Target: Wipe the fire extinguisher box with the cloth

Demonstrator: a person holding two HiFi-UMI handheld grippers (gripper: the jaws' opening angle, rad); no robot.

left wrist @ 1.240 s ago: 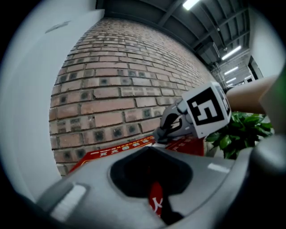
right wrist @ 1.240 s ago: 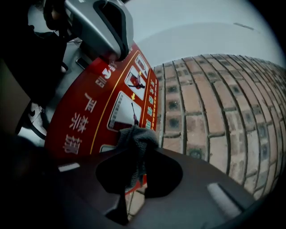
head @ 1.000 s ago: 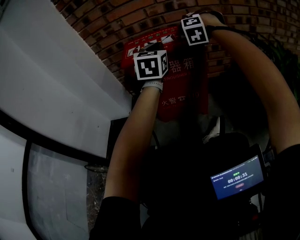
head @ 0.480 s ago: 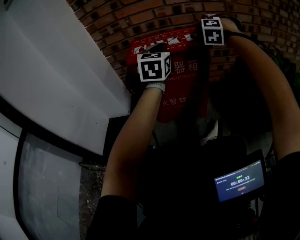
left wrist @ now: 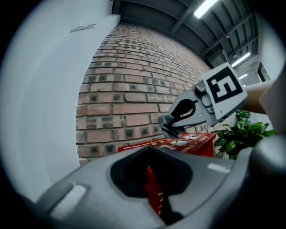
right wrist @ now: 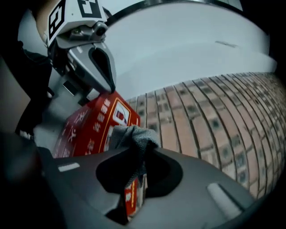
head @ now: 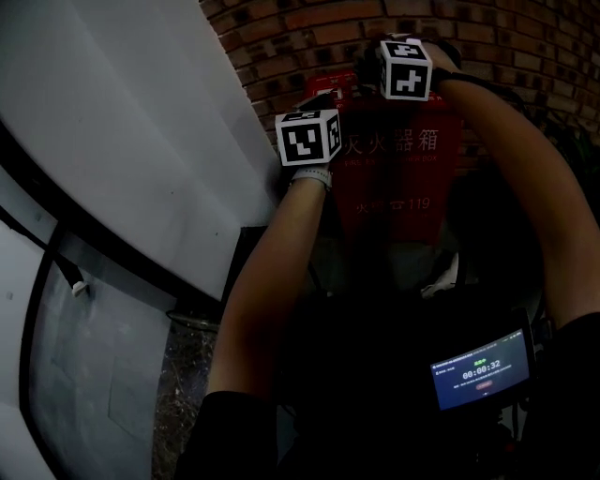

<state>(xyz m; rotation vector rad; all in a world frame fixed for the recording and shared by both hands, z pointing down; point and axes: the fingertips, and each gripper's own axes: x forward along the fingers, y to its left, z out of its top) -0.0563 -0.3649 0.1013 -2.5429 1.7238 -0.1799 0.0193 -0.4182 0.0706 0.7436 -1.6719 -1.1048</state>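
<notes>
The red fire extinguisher box (head: pixel 403 159) with white characters stands against a brick wall (head: pixel 309 28). My right gripper (right wrist: pixel 140 150) is shut on a grey cloth (right wrist: pixel 132 136), which lies bunched against the box's top (right wrist: pixel 96 120) near the wall. The left gripper view shows that cloth (left wrist: pixel 166 127) at the top's left end. My left gripper (left wrist: pixel 149 150) is shut with nothing in it and hovers just left of the box's upper front corner (left wrist: pixel 154 188). In the head view only the marker cubes show, left (head: pixel 307 138) and right (head: pixel 405 67); the jaws are hidden behind them.
A white curved wall panel (head: pixel 122 141) runs close along the box's left side. A green plant (left wrist: pixel 243 132) stands to the right of the box. A small lit screen (head: pixel 480 367) hangs at my chest. Dark glass (head: pixel 103 375) is at the lower left.
The view has swung left, so the box now sits further right. Relative to the box, both grippers have moved left along its top, the cloth with the right one.
</notes>
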